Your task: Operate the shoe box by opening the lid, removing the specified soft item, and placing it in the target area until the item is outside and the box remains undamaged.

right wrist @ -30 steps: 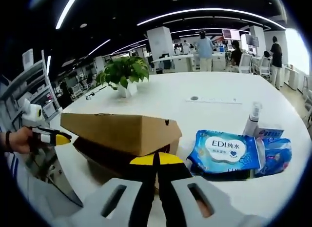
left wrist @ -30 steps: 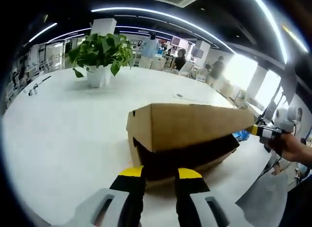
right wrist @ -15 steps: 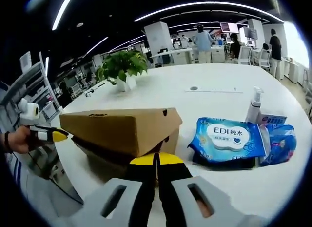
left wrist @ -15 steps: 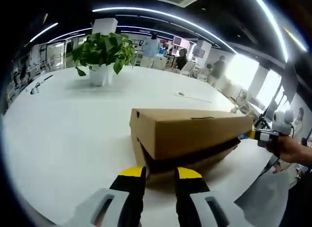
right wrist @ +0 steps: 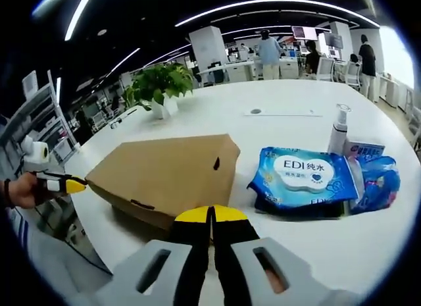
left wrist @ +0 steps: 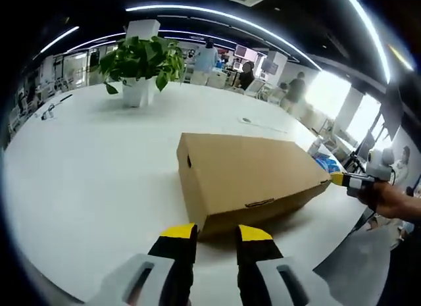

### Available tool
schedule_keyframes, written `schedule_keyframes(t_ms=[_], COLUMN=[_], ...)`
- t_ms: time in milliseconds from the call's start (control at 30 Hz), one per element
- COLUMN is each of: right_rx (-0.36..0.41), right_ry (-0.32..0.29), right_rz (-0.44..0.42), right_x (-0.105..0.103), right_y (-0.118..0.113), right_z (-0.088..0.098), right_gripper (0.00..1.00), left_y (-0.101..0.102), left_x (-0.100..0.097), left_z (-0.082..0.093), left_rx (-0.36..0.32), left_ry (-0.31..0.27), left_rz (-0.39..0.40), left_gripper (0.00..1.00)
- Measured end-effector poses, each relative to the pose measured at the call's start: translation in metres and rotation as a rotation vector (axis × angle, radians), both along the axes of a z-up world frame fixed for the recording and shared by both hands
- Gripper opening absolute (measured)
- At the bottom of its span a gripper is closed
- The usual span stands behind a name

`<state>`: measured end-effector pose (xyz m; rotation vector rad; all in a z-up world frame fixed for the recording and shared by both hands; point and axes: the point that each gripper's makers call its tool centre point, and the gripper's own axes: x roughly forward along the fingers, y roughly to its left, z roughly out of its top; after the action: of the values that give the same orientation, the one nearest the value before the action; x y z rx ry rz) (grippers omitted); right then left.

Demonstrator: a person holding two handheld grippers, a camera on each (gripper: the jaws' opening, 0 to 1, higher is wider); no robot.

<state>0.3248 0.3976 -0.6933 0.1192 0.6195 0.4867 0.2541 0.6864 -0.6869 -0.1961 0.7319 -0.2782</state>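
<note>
The brown cardboard shoe box (left wrist: 253,174) lies on the white table (left wrist: 85,181) with its lid down flat. My left gripper (left wrist: 216,232) is open just short of the box's near end, nothing between its jaws. My right gripper (right wrist: 211,214) is shut and empty at the box's (right wrist: 168,174) opposite end. Each gripper appears in the other's view: the right gripper (left wrist: 352,181) close to a box corner, and the left gripper (right wrist: 62,184) likewise, both held by hands. A blue soft wipes pack (right wrist: 304,178) lies on the table to the right of the box.
A second blue pack (right wrist: 378,187) and a white pump bottle (right wrist: 337,131) sit beside the wipes. A potted plant (left wrist: 139,62) stands at the far side of the table. People and desks are in the background. The table's edge runs near both grippers.
The box lid, held up a second ago, has come down and now lies flat on the box. Both grippers keep the same jaw positions.
</note>
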Motion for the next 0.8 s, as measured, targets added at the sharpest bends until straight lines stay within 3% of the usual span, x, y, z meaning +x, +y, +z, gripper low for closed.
schedule_keyframes(t_ms=[167, 267, 367, 467, 600, 800], right_rx=[0.002, -0.003, 0.030, 0.033, 0.098, 0.126], right_ry=[-0.003, -0.015, -0.023, -0.028, -0.017, 0.038], right_rz=[-0.009, -0.041, -0.065, -0.061, -0.051, -0.040], right_x=[0.000, 0.004, 0.007, 0.009, 0.010, 0.003], right_y=[-0.003, -0.013, -0.017, -0.017, -0.005, 0.011], right_z=[0.002, 0.007, 0.016, 0.020, 0.026, 0.017], right_gripper=[0.00, 0.00, 0.00, 0.01, 0.12, 0.22], left_y=[0.003, 0.017, 0.027, 0.027, 0.019, 0.008], left_x=[0.003, 0.009, 0.013, 0.018, 0.027, 0.028], left_z=[0.006, 0.013, 0.020, 0.029, 0.036, 0.018], left_rx=[-0.038, -0.104, -0.133, -0.151, -0.172, -0.155], left_ry=[-0.006, -0.015, -0.033, -0.054, -0.074, -0.031], left_rz=[0.039, 0.150, 0.203, 0.206, 0.190, 0.169], left_gripper=[0.24, 0.24, 0.24, 0.25, 0.29, 0.31])
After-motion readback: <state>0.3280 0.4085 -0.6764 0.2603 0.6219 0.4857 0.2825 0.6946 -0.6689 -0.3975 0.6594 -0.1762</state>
